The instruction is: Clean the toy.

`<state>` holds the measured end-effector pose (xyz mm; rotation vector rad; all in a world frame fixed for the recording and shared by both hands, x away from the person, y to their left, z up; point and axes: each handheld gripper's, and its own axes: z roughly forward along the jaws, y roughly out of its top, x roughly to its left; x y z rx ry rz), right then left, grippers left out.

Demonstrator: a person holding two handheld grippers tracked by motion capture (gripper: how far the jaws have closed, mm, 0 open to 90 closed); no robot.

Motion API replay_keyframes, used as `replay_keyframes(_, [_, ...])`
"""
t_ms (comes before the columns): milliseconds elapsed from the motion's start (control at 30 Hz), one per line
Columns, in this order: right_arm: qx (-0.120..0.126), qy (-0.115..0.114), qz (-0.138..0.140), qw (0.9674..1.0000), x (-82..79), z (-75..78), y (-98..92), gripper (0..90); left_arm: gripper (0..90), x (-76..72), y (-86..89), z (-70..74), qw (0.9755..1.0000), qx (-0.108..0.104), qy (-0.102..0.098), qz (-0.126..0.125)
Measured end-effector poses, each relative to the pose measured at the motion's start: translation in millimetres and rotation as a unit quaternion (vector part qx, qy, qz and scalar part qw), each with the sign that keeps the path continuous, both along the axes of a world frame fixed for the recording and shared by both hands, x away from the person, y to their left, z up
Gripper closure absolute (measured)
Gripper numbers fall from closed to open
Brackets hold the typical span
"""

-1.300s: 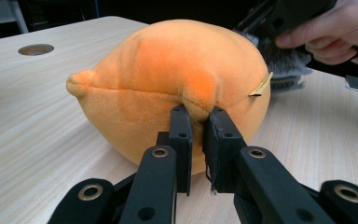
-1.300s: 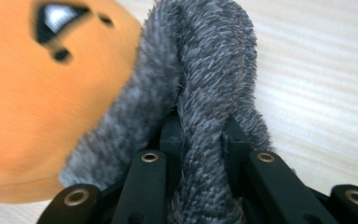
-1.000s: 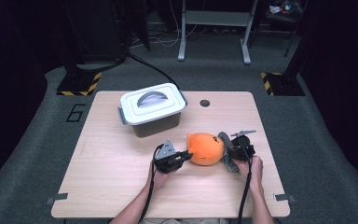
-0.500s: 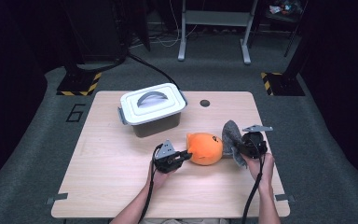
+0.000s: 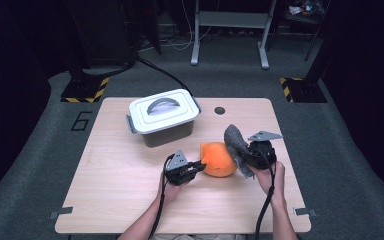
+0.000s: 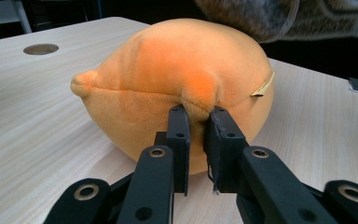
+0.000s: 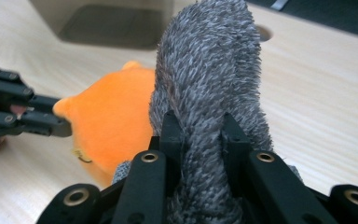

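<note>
Dark floor and equipment stands ring a pale wooden table (image 5: 130,200), and near its front right lies an orange plush toy (image 5: 219,158), the landmark for everything else. Just left of the plush, the left gripper (image 5: 196,166) has its jaws nipped on a small fold of orange fabric; the left gripper view shows the pinch (image 6: 198,122) plainly, the two jaws nearly together with plush bulging between them. Just right of the plush, the right gripper (image 5: 243,156) has its jaws clamped on a grey furry piece (image 5: 236,141) that seems attached to the toy, perhaps a tail or a fin. Compared with a second ago, that grey piece has been lifted: it lay low against the plush's right side then, and now it stands up above the orange body, while the left hand has held its place. My reading is that the toy is being stretched or raised between two grips, with the left one as the anchor. Behind and to the left of the plush sits a grey lidded box (image 5: 164,116) with a handle, closed. Only the right gripper view shows the grey pile (image 7: 209,74) up close, while the high view gives the layout.
</note>
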<state>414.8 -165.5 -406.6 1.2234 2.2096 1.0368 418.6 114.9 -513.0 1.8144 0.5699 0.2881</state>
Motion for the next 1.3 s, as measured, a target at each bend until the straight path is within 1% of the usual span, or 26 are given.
replay_keyframes(67, [-0.008, 0.011, 0.009, 0.9999, 4.6, -7.7, 4.7, 75.5, 77.6, -0.2, -0.4, 0.1, 1.0000, -0.001, 0.001, 0.001])
replay_keyframes(100, [-0.009, 0.017, 0.009, 0.9998, 6.0, -10.3, 6.5, 75.5, 75.4, 0.0, -0.5, 0.0, 1.0000, -0.001, 0.000, 0.003])
replay_keyframes(133, [-0.011, 0.019, 0.010, 0.9997, 7.9, -13.7, 8.2, 75.5, 73.5, 0.1, -0.4, 0.2, 1.0000, -0.001, 0.000, 0.005])
replay_keyframes(167, [-0.014, 0.021, 0.002, 0.9997, 9.4, -16.8, 10.7, 75.5, 71.3, 0.2, -0.4, 0.3, 1.0000, -0.001, 0.000, 0.007])
replay_keyframes(233, [-0.013, 0.021, -0.002, 0.9997, 10.9, -18.0, 11.6, 75.5, 64.3, 0.0, -0.9, 0.8, 0.9999, 0.007, 0.001, 0.012])
replay_keyframes(300, [-0.019, 0.016, -0.002, 0.9997, 13.4, -18.5, 10.9, 75.5, 58.0, -0.7, -2.5, 0.5, 0.9999, 0.009, 0.001, 0.014])
replay_keyframes(333, [-0.013, 0.023, -0.014, 0.9995, 13.6, -18.5, 12.4, 75.6, 54.4, -1.0, -3.3, 0.5, 0.9998, 0.015, -0.001, 0.014])
replay_keyframes(400, [-0.014, 0.022, -0.021, 0.9994, 16.4, -19.8, 12.3, 75.5, 49.3, -1.9, -5.6, -0.2, 0.9996, 0.024, -0.001, 0.014])
replay_keyframes(433, [-0.016, 0.023, -0.021, 0.9994, 17.7, -20.2, 11.7, 75.5, 47.4, -2.1, -6.8, -0.2, 0.9992, 0.035, -0.005, 0.016])
replay_keyframes(467, [-0.014, 0.023, -0.026, 0.9993, 18.4, -20.8, 12.4, 75.5, 45.5, -2.7, -8.4, -0.7, 0.9990, 0.040, -0.006, 0.017])
replay_keyframes(533, [-0.015, 0.022, -0.021, 0.9994, 19.2, -21.1, 11.6, 75.5, 44.8, -2.9, -10.8, -1.5, 0.9986, 0.047, -0.010, 0.019])
replay_keyframes(567, [-0.013, 0.023, -0.025, 0.9993, 19.3, -21.1, 12.3, 75.6, 44.6, -2.9, -11.9, -2.0, 0.9984, 0.053, -0.011, 0.018])
replay_keyframes(600, [-0.014, 0.022, -0.024, 0.9994, 19.9, -21.2, 11.9, 75.5, 44.6, -3.3, -13.9, -2.9, 0.9979, 0.061, -0.014, 0.019])
replay_keyframes(667, [-0.016, 0.020, -0.025, 0.9994, 21.0, -21.9, 11.7, 75.6, 45.1, -3.4, -17.2, -4.1, 0.9968, 0.073, -0.021, 0.022])
replay_keyframes(733, [-0.013, 0.019, -0.025, 0.9994, 21.2, -22.7, 11.9, 75.6, 48.9, -4.0, -20.0, -5.2, 0.9964, 0.074, -0.031, 0.028])
replay_keyframes(767, [-0.014, 0.019, -0.028, 0.9993, 20.6, -22.5, 12.1, 75.6, 53.2, -3.9, -21.3, -5.8, 0.9963, 0.073, -0.034, 0.031])
replay_keyframes(800, [-0.016, 0.016, -0.022, 0.9995, 20.4, -22.4, 10.9, 75.7, 60.9, -4.0, -21.7, -5.3, 0.9959, 0.078, -0.035, 0.029])
replay_keyframes(833, [-0.016, 0.016, -0.022, 0.9995, 20.4, -22.4, 10.9, 75.7, 60.9, -4.3, -22.6, -5.3, 0.9958, 0.076, -0.039, 0.032])
replay_keyframes(933, [-0.010, 0.011, -0.021, 0.9997, 18.0, -20.7, 8.2, 75.8, 72.2, -4.0, -22.7, -2.5, 0.9958, 0.078, -0.039, 0.027])
replay_keyframes(1000, [-0.004, 0.008, -0.025, 0.9997, 15.5, -18.8, 6.7, 75.8, 76.8, -3.9, -22.7, -0.2, 0.9968, 0.070, -0.034, 0.020])
replay_keyframes(1100, [-0.003, 0.000, -0.022, 0.9998, 10.7, -14.6, 3.1, 75.8, 79.1, -4.5, -23.0, 2.1, 0.9976, 0.058, -0.033, 0.016])
replay_keyframes(1133, [0.002, -0.005, -0.021, 0.9998, 7.8, -11.4, 2.4, 75.8, 80.1, -4.8, -22.9, 2.6, 0.9980, 0.055, -0.029, 0.012])
replay_keyframes(1167, [0.002, -0.005, -0.021, 0.9998, 7.8, -11.4, 2.4, 75.8, 80.1, -4.9, -22.2, 3.6, 0.9983, 0.051, -0.026, 0.008])
replay_keyframes(1200, [0.006, -0.008, -0.017, 0.9998, 5.6, -8.4, 2.3, 75.8, 80.4, -5.1, -22.0, 4.1, 0.9989, 0.043, -0.017, 0.005])
replay_keyframes(1233, [0.009, -0.009, -0.016, 0.9998, 3.3, -5.9, 3.3, 75.8, 80.6, -4.5, -21.2, 5.0, 0.9992, 0.036, -0.013, 0.003])
replay_keyframes(1300, [0.016, -0.014, -0.004, 0.9998, -0.5, -0.7, 5.5, 75.7, 80.9, -3.1, -19.9, 6.4, 0.9997, 0.024, -0.001, -0.005])
